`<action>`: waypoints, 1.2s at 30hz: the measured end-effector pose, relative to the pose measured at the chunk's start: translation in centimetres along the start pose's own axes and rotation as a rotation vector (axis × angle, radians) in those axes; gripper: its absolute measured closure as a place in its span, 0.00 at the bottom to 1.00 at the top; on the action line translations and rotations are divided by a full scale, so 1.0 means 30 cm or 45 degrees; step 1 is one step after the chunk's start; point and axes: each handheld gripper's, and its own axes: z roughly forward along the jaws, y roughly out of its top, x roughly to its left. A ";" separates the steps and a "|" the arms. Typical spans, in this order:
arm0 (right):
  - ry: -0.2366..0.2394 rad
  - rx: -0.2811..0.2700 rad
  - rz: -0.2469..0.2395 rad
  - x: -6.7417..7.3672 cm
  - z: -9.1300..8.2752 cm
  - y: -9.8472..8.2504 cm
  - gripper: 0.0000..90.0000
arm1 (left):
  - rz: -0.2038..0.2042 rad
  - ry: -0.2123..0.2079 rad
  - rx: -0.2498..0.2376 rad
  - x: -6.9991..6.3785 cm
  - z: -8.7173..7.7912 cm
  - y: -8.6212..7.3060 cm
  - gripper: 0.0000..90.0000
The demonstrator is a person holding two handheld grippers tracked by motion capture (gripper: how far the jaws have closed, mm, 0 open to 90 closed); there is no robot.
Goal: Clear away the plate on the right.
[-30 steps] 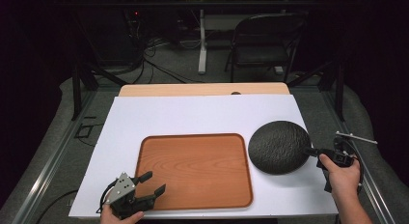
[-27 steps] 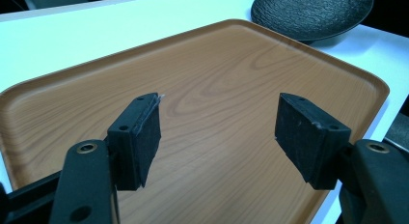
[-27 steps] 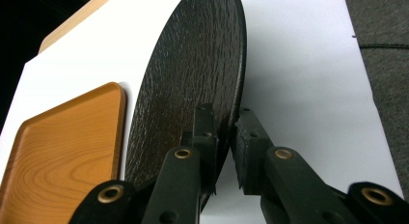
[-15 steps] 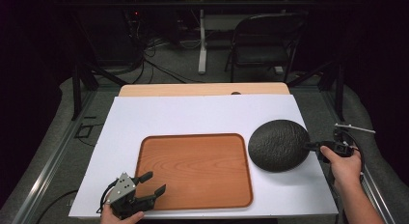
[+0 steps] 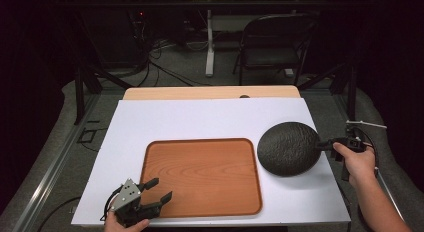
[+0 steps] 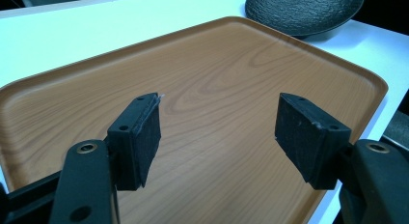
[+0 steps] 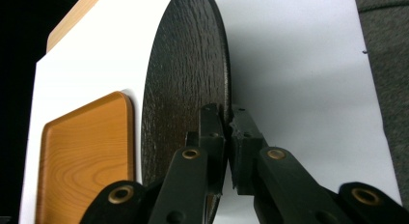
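A dark textured plate is held just off the white table top at the right, beside the tray. My right gripper is shut on the plate's right rim. In the right gripper view the plate stands edge-on between the gripper jaws, which pinch its rim. A wooden tray lies in the middle of the table. My left gripper is open over the tray's near left corner. In the left gripper view that gripper has wide-apart jaws with nothing between them, above the tray.
The white table top extends behind the tray, with a bare wooden strip at its far edge. A folding chair and cables stand on the floor beyond. The table's right edge runs close under my right hand.
The plate has risen and shifted slightly away from me with my right gripper; the right hand moved up and back. The left gripper has stayed put.
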 end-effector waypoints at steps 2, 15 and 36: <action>0.016 0.015 0.026 -0.006 0.004 0.010 0.96 | -0.001 -0.001 0.001 0.000 0.000 0.000 0.36; 0.022 0.057 0.017 -0.012 0.006 0.032 0.97 | -0.001 -0.004 0.003 0.000 0.001 0.000 0.36; -0.007 0.040 -0.049 0.038 0.003 0.052 0.97 | -0.003 -0.007 0.005 0.001 0.001 -0.001 0.36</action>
